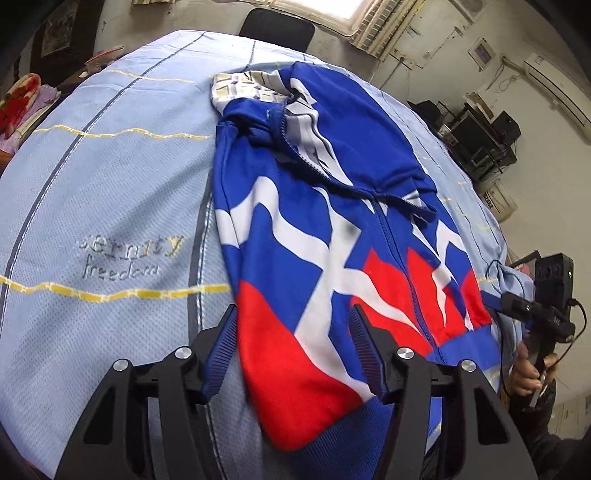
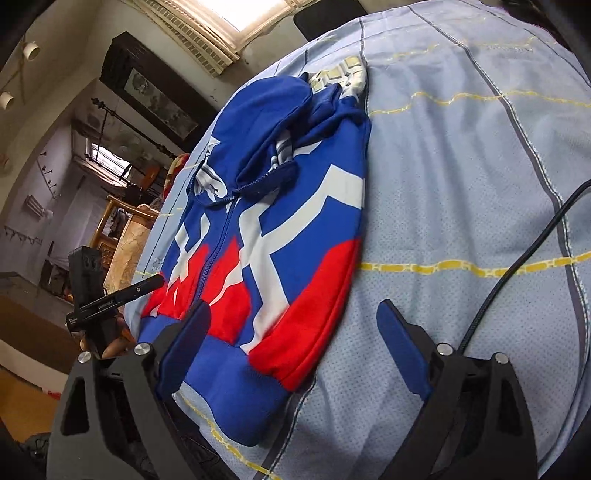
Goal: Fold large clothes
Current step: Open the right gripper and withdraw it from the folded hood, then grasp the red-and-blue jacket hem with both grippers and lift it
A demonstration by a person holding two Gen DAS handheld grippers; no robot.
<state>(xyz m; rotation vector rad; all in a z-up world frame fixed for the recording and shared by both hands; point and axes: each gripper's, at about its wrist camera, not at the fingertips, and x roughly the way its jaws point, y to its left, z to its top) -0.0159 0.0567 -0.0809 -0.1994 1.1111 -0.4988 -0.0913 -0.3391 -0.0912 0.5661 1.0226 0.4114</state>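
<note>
A blue, white and red zip hoodie (image 1: pixel 314 229) (image 2: pixel 288 206) lies flat on a light blue sheet (image 1: pixel 110 184) (image 2: pixel 461 184), sleeves folded in, hood (image 1: pixel 351 129) at the far end. My left gripper (image 1: pixel 293 310) stands open low over the near left corner. A flat red part lies between its fingers; the right finger (image 1: pixel 364 343) rests over the cloth. My right gripper (image 2: pixel 293 306) is open wide over the near right corner, with the red cuff and blue hem (image 2: pixel 229 391) between its fingers and unpinched.
A person's hand (image 1: pixel 528 373) holds the right gripper's handle at the sheet's right edge. A black cable (image 2: pixel 517 258) trails across the sheet on the right. A dark chair back (image 1: pixel 277 27) stands beyond the far edge. Furniture crowds both sides of the room.
</note>
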